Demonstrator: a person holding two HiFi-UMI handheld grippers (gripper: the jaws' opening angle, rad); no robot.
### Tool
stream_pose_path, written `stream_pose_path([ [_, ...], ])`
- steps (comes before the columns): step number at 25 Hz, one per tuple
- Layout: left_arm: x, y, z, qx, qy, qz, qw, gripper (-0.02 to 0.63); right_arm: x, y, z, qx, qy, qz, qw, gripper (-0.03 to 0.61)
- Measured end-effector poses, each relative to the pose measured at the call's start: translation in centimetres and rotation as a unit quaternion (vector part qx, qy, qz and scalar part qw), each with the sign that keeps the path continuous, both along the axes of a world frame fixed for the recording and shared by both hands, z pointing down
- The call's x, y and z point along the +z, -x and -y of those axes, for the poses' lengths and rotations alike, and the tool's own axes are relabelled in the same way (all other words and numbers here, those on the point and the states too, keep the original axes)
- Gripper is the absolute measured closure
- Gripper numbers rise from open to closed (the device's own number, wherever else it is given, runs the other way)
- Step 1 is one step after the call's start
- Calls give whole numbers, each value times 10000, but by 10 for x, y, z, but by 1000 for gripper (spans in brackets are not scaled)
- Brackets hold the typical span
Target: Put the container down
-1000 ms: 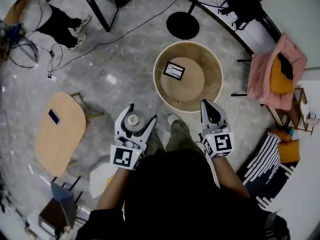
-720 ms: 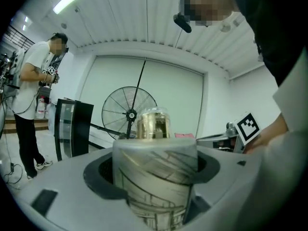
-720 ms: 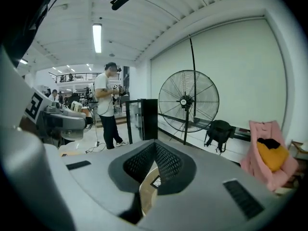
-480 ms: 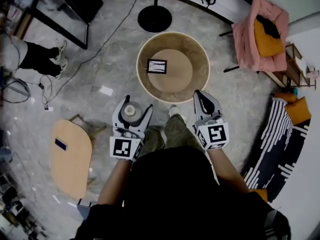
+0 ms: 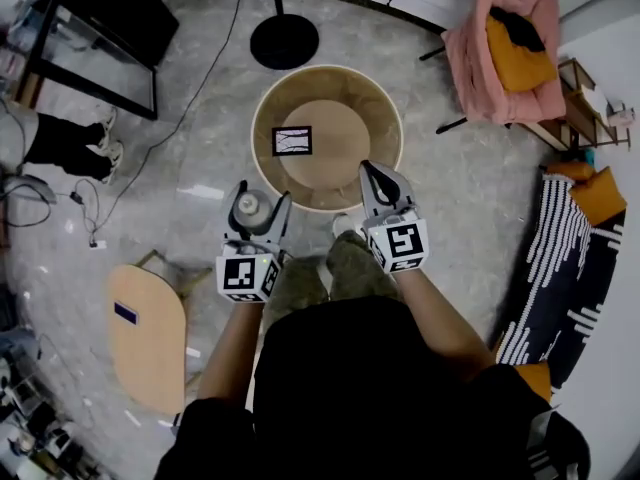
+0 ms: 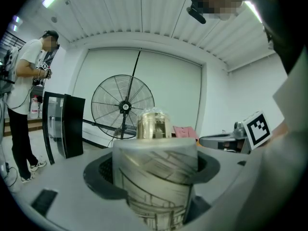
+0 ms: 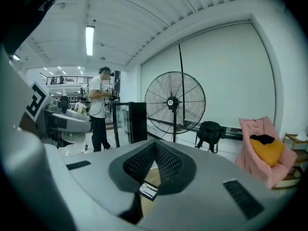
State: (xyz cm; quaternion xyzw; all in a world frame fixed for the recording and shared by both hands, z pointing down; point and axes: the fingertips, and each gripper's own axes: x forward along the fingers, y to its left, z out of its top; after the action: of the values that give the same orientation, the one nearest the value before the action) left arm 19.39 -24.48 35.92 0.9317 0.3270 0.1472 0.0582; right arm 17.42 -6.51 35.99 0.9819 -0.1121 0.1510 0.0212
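A translucent container [image 5: 248,207] with a gold lid [image 6: 154,124] stands upright between the jaws of my left gripper [image 5: 260,196], which is shut on it. The left gripper hangs over the floor just left of the rim of the round wooden table [image 5: 385,128]. In the left gripper view the container [image 6: 156,186] fills the space between the jaws of the left gripper [image 6: 156,165]. My right gripper [image 5: 372,171] is shut with nothing in it, its tip over the table's near rim. In its own view the right gripper [image 7: 155,147] has its jaws pressed together.
A black-and-white marker card [image 5: 292,140] lies on the round table. A fan's base [image 5: 284,41] stands beyond it. A pink chair with an orange cushion [image 5: 510,43] is at the right, a striped rug [image 5: 560,268] below it. At the left are a low oval table [image 5: 147,333], a person's legs [image 5: 60,143] and a black cabinet [image 5: 95,13].
The round table has come nearer in the head view. Both grippers now sit at its near rim. The left gripper still holds the container and the right stays shut.
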Motion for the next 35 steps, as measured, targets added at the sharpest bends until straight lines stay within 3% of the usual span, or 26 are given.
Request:
stream_pose_path([
  [11,138,-37,-58,-194,-190,370,9989,264,108,-42,-9,-419,-394,490,9971,557],
  [20,294,-63,-99,57,-597,513,9969,264,226,-67,-30,-310,-524,808,9949,557],
  [25,384,-63,-116,123,-596,879,9943,264,292,-62,-40,-429,-495,1066,9921,557],
  [35,485,-80,-147,541,-743,711,9932,264,403,-62,-55,-299,-165,1283,9911,557],
])
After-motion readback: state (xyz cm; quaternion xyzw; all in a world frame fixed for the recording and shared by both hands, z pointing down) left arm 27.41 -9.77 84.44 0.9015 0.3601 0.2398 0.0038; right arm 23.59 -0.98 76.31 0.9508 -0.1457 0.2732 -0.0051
